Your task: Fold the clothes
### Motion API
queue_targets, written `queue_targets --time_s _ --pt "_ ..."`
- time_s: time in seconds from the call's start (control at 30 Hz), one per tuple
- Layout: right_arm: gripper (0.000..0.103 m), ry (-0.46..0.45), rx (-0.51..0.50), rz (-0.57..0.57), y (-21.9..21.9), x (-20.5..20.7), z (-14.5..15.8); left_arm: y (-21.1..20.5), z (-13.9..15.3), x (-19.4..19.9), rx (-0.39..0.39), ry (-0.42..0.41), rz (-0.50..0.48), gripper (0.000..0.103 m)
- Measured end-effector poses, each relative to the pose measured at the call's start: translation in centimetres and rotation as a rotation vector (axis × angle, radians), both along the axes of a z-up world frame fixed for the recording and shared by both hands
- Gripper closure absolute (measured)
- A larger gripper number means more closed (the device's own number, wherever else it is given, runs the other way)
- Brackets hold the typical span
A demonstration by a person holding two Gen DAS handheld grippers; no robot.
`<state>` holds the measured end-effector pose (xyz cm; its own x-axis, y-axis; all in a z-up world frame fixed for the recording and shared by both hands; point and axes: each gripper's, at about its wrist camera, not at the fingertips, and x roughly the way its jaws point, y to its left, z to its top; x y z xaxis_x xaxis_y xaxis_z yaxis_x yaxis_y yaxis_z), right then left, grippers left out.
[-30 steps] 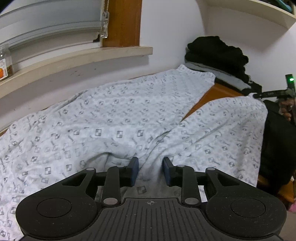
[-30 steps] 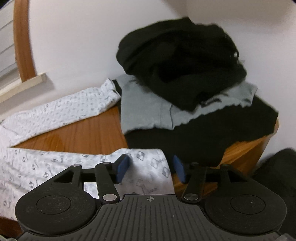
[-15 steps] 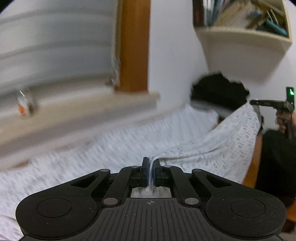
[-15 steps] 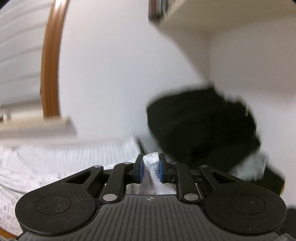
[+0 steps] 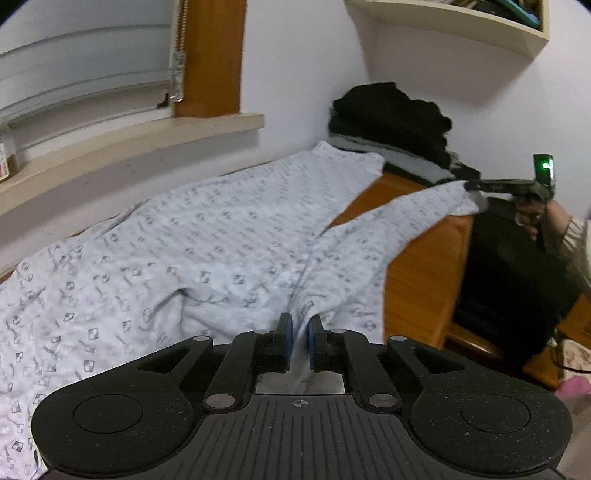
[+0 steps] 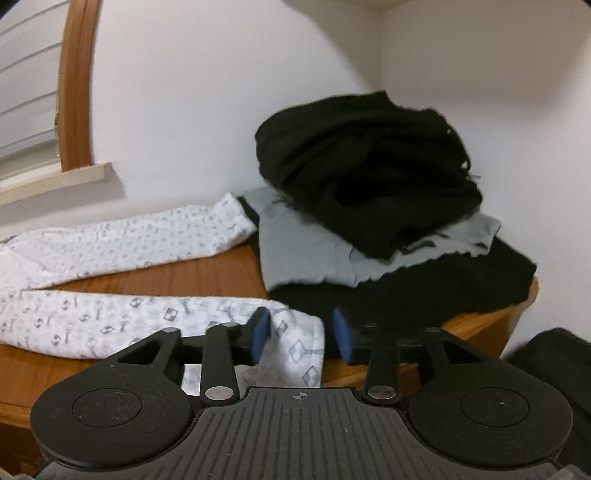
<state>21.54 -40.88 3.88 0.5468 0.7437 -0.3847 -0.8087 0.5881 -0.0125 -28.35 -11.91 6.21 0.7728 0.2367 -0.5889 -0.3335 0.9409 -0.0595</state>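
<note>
White patterned pyjama trousers lie spread over the wooden table, both legs pointing to the far right. My left gripper sits at the near crotch fold. A ridge of cloth is pinched between its pads, and its jaws are starting to open. My right gripper is at the cuff of the near leg. Its jaws are opening, and the cuff lies loose between them, touching only the left pad. In the left wrist view the right gripper shows at the leg's far end.
A stack of folded black and grey clothes fills the table's far right corner. A window sill runs along the wall behind, with a shelf above. A dark bag stands beside the table's right edge.
Both grippers shut on the trousers and lifted them half a second ago. Now the cloth is back down, the right jaws have spread wide off the cuff, and the left jaws have parted slightly.
</note>
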Motion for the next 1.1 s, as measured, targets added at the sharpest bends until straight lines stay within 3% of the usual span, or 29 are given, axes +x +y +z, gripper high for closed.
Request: queue_targets --time_s 0.13,0.23,0.43,0.6,0.9,1.1 --pt "0.056 -0.034 0.04 0.001 1.3 -1.6 1.0 0.1 1.3 0.2 0.007 -0.049 0.009 0.083" --pt "0.054 0.011 0.043 0.093 4.1 -3.4 1.1 0.7 1.4 1.2 0.016 -0.056 0.036 0.073" --pt "0.054 0.099 0.003 0.307 10.9 -9.0 -0.1 1.0 -1.4 4.4 -0.009 0.024 0.033 0.077" --pt "0.054 0.096 -0.047 0.503 14.9 -15.0 0.0 -1.5 -2.8 4.2 0.011 0.068 -0.017 0.08" --pt "0.054 0.071 -0.135 0.698 16.4 -20.7 -0.3 -1.2 -2.3 3.2 0.012 0.04 0.006 0.079" --pt "0.054 0.068 -0.16 0.724 14.7 -21.0 -0.7 0.7 -1.2 2.7 0.051 0.027 0.056 0.076"
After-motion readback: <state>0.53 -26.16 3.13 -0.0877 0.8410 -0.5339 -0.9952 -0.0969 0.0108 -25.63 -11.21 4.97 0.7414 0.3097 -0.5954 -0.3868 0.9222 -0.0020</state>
